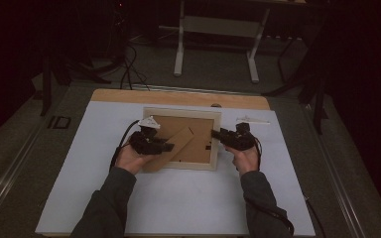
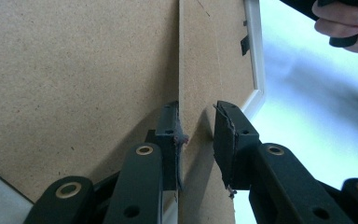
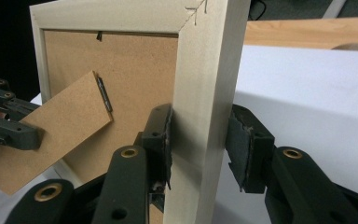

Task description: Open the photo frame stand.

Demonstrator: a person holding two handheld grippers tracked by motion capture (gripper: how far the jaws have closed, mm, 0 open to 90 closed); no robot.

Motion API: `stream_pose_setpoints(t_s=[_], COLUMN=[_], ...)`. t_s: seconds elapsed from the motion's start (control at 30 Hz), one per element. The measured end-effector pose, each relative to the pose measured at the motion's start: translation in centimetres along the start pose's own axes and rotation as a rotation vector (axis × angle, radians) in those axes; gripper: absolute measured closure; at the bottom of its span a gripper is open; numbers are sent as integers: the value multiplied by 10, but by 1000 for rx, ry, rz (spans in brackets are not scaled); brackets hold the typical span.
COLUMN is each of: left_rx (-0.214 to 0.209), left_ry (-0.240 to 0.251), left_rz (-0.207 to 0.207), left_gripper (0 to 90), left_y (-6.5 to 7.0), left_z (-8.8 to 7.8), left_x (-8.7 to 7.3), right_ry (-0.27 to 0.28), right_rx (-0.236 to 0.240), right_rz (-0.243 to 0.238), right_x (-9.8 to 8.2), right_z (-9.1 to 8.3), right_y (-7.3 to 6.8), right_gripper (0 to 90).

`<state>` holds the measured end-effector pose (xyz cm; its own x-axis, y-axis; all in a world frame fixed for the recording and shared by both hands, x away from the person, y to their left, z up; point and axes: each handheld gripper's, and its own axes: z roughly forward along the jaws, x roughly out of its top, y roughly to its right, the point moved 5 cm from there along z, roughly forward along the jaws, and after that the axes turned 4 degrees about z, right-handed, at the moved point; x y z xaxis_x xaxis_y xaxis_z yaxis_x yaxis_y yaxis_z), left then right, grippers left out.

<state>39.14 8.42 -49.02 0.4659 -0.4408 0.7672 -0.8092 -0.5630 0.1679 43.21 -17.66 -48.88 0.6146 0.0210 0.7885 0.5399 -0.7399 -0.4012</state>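
The picture frame (image 1: 182, 139) lies face down in the middle of the bench (image 1: 178, 198), with its brown back up. Your left gripper (image 1: 167, 147) is at the frame's left side, and your right gripper (image 1: 216, 134) is at its right side. The brown stand flap (image 1: 171, 148) slants across the back, from the middle down to the lower left corner, so your left hand is the nearer one to it. In the left gripper view the flap's thin edge (image 2: 182, 93) runs straight up between your left jaws. One jaw touches it and the other sits just beside it, so the jaws are partly open and not pinching yet. In the right gripper view the pale wooden side of the frame (image 3: 205, 116) stands between your right jaws. The left jaw touches the wood, but I cannot tell if the other jaw presses on it too.
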Motion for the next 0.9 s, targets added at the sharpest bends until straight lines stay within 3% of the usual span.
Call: stream_pose_setpoints(t_s=[0.6,0.9], left_rx=[55,113], left_ry=[-11,-2], left_rz=[35,40], left_gripper=[752,755], left_y=[-3,-4], left_z=[4,8], left_x=[12,21], right_ry=[24,35], right_rx=[-45,-89], right_rz=[-76,-126], right_x=[14,24], right_z=[-6,-8], right_y=[-3,-6], right_gripper=[624,624])
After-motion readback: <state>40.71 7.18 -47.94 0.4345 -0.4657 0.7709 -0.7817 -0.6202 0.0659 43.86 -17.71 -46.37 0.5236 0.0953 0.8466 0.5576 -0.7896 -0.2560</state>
